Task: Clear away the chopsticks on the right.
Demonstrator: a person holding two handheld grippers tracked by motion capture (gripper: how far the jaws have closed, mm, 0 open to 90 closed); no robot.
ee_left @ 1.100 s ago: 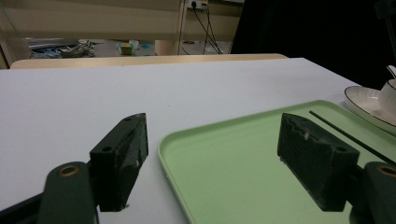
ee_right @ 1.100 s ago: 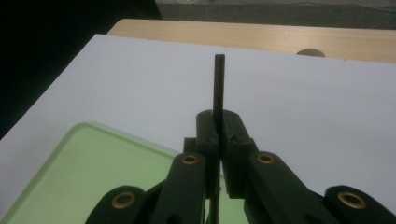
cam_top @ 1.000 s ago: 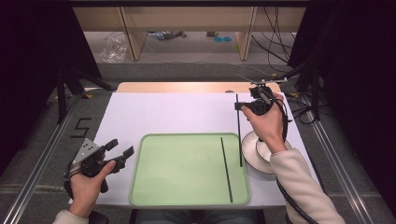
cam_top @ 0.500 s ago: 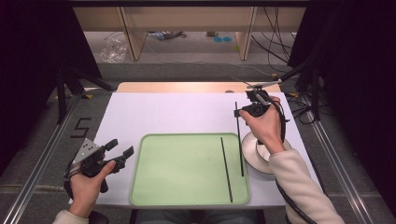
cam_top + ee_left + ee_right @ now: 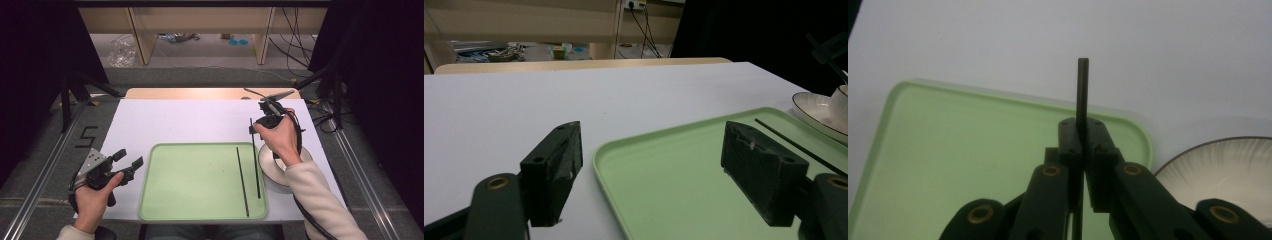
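Observation:
My right gripper [image 5: 256,126] is shut on a thin black stick [image 5: 255,160], holding it near its upper end. The stick slants down toward the near side, its lower end over the right part of the green tray [image 5: 150,200]. In the right gripper view the stick [image 5: 1082,90] pokes up between the closed jaws of that gripper [image 5: 1082,131]. A second black stick [image 5: 242,182] lies flat in the tray. My left gripper [image 5: 127,161] is open just left of the tray, nothing between its pads [image 5: 555,167].
A white plate [image 5: 300,156] with a dark rim sits right of the tray, partly under the right hand; it also shows as plate [image 5: 1233,165] and plate [image 5: 819,107]. The white table top [image 5: 175,120] is bare behind the tray. Cables trail off to the right.
The right hand has shifted slightly toward the near side with the stick, so the stick reaches farther down over the tray. The left hand has stayed still.

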